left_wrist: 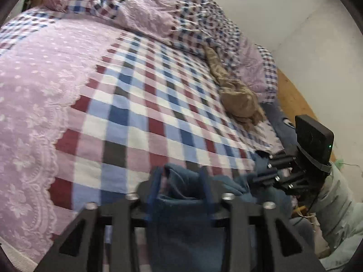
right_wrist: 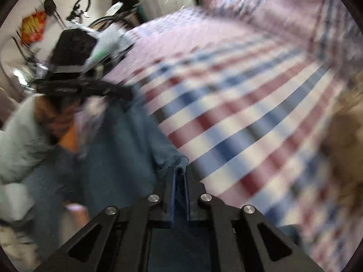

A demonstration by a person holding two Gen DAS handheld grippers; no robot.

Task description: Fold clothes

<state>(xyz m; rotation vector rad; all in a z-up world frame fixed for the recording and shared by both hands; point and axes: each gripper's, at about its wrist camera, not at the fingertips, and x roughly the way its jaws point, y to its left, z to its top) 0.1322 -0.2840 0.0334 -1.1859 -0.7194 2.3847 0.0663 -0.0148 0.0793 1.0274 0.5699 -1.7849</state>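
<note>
Blue garment point(left_wrist: 181, 204): soft matt cloth. Checked red-blue-white bedcover point(left_wrist: 158, 113): woven cloth, lilac lace-textured border. Black tool point(right_wrist: 180, 181): matt plastic, shiny metal screws.

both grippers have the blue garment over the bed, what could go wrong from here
1. The right gripper pinches only a thin edge of the blue garment, so a hard pull might slip it free.
2. The left gripper holds a thick bunched fold, which could leave the fold uneven once laid on the checked bedspread.
3. The tan garment lies close by on the bed and might get caught under the blue one.
</note>
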